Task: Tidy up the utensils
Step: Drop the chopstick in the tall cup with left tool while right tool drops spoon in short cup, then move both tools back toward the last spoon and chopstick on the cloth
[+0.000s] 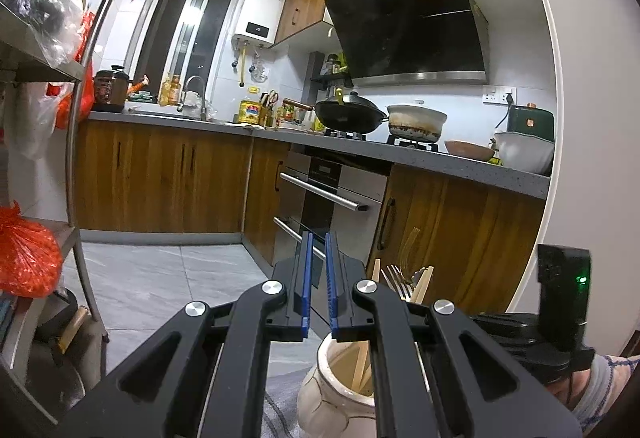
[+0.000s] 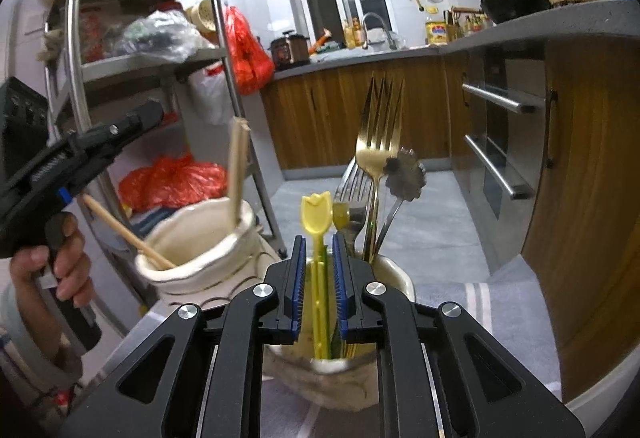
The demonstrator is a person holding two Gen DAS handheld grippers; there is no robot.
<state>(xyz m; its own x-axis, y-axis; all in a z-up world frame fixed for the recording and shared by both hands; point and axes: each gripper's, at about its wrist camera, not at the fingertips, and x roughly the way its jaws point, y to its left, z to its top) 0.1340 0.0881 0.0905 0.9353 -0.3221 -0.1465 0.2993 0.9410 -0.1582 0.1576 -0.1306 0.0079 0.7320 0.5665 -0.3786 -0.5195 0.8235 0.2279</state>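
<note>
The big metal shelf point(image 2: 152, 49) is standing at the left, holding bags. It is well apart from the work.

Two pots are sitting just beside each other on a grey striped cloth point(image 2: 500, 302). The cream jar point(image 2: 200, 250) is holding wooden chopsticks point(image 2: 236, 173), which are leaning against its rim because they are long. The second cup point(image 2: 394, 272) is holding the forks and spoons standing up with handles down, so their tops are easy to grab.

The right gripper point(image 2: 319, 278) is hanging just over the second cup. Its blue pads point(image 2: 298, 278) are sitting on each side of the yellow stick point(image 2: 317, 234), the one with a tulip top. A thin gap is showing on both sides, so the jaws are open a little and holding nothing. I think it is lining up to pinch that stick, maybe to sort it.

The left gripper point(image 1: 317, 278) is waiting up in the air above the cream jar point(image 1: 336, 394). Its jaws are apart and empty. It is probably keeping out of the way.

The gold fork point(image 2: 380, 141) is sticking up tallest. Beside it, a small flower-shaped spoon point(image 2: 406, 173) is leaning against the silver fork point(image 2: 354, 181). They are crowding the yellow stick, so it could bump them coming out.
</note>
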